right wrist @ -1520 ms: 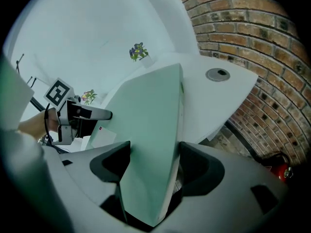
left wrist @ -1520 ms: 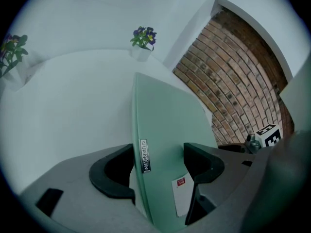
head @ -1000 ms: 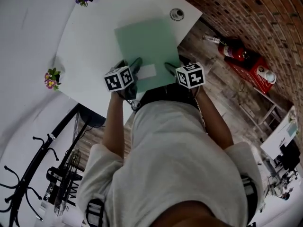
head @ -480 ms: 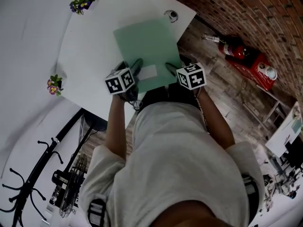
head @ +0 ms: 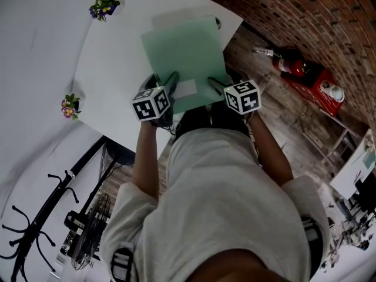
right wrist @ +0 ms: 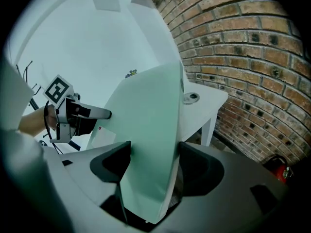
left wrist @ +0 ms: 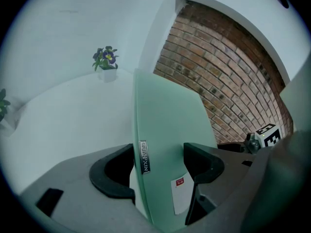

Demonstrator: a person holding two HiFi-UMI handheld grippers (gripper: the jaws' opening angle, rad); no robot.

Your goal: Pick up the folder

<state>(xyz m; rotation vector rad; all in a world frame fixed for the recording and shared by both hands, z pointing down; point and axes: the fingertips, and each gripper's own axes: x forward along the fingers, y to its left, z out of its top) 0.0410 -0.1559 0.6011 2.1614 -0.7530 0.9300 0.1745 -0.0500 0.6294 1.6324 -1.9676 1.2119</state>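
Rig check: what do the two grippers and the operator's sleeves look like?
The two match. The left gripper and right gripper have matte grey bodies and black, curved tongs. Each carries a white marker cube printed with black squares. The person wears a light grey short-sleeved shirt.

Brick wall (head: 329,10), wooden plank floor (head: 282,128), white table (head: 111,57), white wall (left wrist: 58,23)

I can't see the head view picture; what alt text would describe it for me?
Seen from above, a person grips the near edge of a pale green folder with the left gripper and right gripper, at a white table. A small flower pot stands at the table's far edge.
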